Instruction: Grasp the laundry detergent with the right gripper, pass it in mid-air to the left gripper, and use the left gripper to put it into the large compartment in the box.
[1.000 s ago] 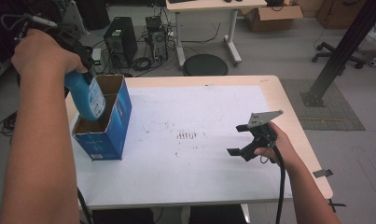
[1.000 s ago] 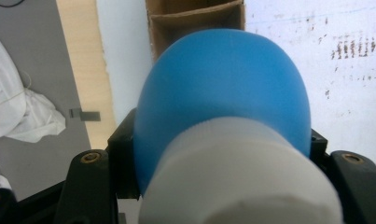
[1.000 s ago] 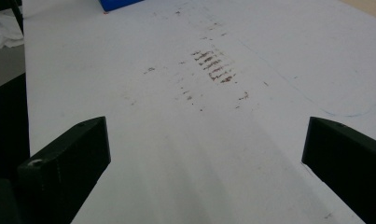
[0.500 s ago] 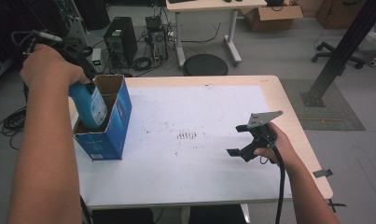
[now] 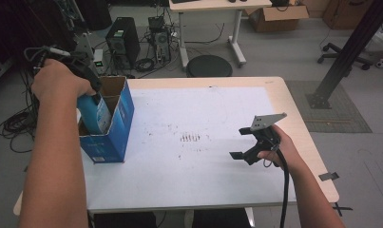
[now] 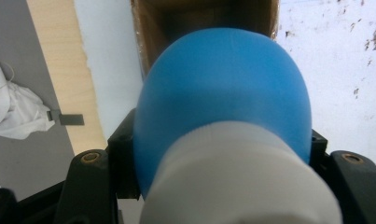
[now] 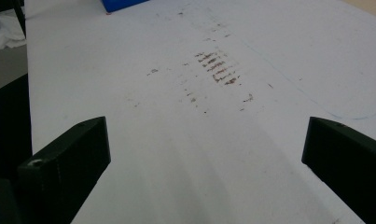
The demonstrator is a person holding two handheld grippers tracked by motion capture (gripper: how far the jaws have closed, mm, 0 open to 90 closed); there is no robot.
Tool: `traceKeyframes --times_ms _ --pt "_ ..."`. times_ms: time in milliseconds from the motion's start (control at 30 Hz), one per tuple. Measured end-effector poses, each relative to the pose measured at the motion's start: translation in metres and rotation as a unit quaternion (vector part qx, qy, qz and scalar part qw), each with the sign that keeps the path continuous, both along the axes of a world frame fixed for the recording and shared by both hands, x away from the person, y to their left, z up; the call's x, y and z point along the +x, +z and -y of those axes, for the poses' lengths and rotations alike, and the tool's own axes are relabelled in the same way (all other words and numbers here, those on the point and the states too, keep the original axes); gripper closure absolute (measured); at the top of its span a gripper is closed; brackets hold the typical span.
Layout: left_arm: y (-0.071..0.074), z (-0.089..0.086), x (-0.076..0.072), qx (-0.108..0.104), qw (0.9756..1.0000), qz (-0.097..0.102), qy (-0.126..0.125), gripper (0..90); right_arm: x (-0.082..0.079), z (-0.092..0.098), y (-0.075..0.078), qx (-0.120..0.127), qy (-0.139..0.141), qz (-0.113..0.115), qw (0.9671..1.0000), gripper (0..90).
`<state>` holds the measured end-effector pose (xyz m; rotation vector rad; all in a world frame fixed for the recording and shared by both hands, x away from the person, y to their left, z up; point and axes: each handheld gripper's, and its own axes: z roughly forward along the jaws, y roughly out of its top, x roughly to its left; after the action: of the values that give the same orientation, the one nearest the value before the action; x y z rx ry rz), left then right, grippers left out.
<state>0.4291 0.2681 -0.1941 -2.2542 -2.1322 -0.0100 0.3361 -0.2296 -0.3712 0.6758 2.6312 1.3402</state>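
**Blue bottle partway down into the box**

The table [image 5: 217, 180], covered by a white sheet with a patch of brown marks near its middle, spreads across the high view. At its nine o'clock edge stands the blue cardboard box [image 5: 114, 128], top flaps open, brown inside.

The blue bottle [image 5: 91, 114] sits in the box mouth, its lower part already below the rim and its shoulder and pale label above it. In the left gripper view the bottle's rounded blue body [image 6: 223, 88] and white cap [image 6: 237, 182] point straight down into the open box [image 6: 150, 32].

The left gripper [image 5: 87, 78] is clamped on the bottle near its neck, the black jaws pressing from either side. The right gripper [image 5: 251, 142] rests near the table's four o'clock, well apart from the box; its jaws stand wide with nothing between them, over bare sheet.

Judging by this, the carrying and lining-up are done and the lowering is about halfway. What is left: sinking the bottle to the box floor, loosening the grip, and lifting the left gripper clear without snagging a flap.
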Motion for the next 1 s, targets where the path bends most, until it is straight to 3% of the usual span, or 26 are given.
traceKeyframes --times_ms 800,1000 --pt "-0.054 0.000 -0.001 -0.009 0.9997 -0.021 -0.005 38.0 -0.004 0.001 -0.001 0.001 0.004 0.001 1.0000 0.8" --pt "-0.068 0.001 -0.001 -0.002 0.9996 -0.027 -0.007 38.0 -0.005 0.000 -0.002 0.004 0.004 0.000 1.0000 0.8"
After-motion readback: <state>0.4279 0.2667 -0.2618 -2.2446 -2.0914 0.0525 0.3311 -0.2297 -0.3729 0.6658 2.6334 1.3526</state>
